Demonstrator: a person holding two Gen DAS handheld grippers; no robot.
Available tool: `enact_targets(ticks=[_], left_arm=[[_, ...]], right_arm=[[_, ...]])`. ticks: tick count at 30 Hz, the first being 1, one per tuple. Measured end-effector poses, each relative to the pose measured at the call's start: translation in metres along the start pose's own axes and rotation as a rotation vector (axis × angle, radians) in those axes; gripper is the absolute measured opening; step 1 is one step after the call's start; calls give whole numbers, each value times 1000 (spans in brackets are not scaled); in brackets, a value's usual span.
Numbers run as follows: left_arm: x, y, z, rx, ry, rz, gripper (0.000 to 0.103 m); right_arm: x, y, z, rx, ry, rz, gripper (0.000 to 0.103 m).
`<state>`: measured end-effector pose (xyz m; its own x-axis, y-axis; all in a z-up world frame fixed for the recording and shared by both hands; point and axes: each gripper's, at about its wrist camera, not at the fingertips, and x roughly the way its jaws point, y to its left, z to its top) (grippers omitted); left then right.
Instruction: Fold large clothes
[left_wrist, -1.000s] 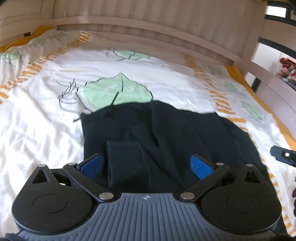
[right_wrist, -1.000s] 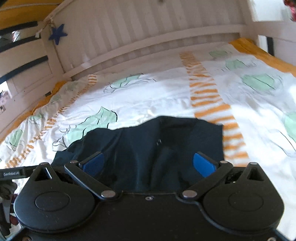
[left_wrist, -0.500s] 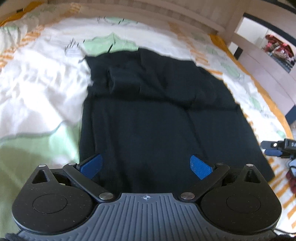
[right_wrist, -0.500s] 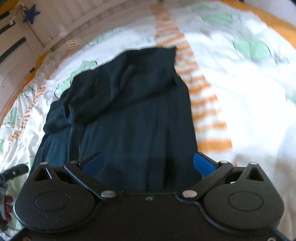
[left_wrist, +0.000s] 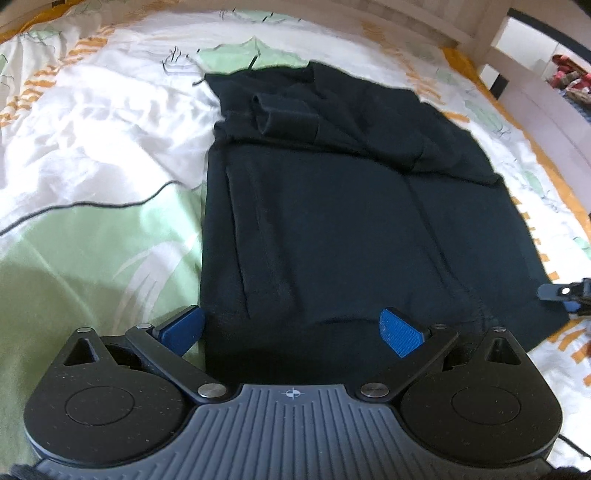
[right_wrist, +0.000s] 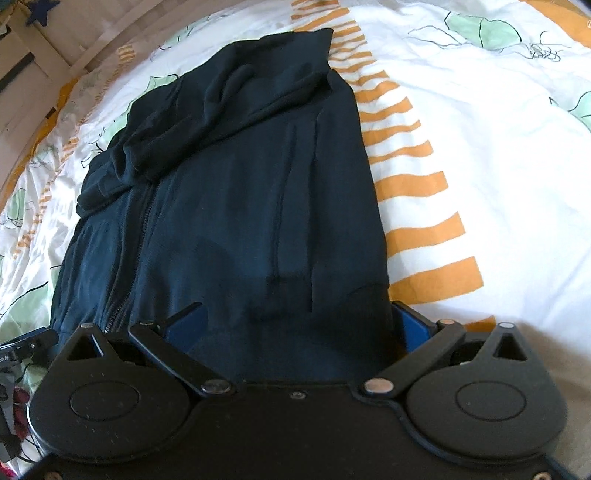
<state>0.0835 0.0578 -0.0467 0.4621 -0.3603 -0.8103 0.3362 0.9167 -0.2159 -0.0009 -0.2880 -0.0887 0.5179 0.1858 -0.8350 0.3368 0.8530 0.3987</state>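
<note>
A dark zip-up garment (left_wrist: 332, 221) lies flat on the bed (left_wrist: 92, 129), its long axis running from the near hem away to the far end, where the sleeves (left_wrist: 284, 118) are already folded across the chest. Both grippers sit at the near hem, pointing along that axis. The left gripper (left_wrist: 291, 328) stands wide open over the hem's left corner, its left pad just off the cloth edge over the quilt, and holds nothing. The right gripper (right_wrist: 303, 325) is also spread wide, with the hem's right corner lying between its pads but not pinched. Each gripper is nearest its own corner, so the next move is probably to close on both and carry the hem toward the far end.
</note>
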Motion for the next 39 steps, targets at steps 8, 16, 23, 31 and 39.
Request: enact_targets(ticks=[8, 16, 23, 31, 39], left_arm=[[-1, 4, 0, 15, 72, 42, 103], [31, 3, 4, 26, 204, -23, 102], [33, 7, 2, -12, 199, -64, 102], [24, 21, 2, -143, 149, -98, 46], [7, 28, 2, -236, 30, -176, 16]], right_arm=[[9, 0, 1, 4, 14, 6, 103], [4, -4, 0, 26, 10, 40, 103], [0, -4, -1, 32, 51, 83, 103], [-8, -5, -2, 72, 79, 101, 66], [-19, -13, -1, 137, 29, 105, 20]])
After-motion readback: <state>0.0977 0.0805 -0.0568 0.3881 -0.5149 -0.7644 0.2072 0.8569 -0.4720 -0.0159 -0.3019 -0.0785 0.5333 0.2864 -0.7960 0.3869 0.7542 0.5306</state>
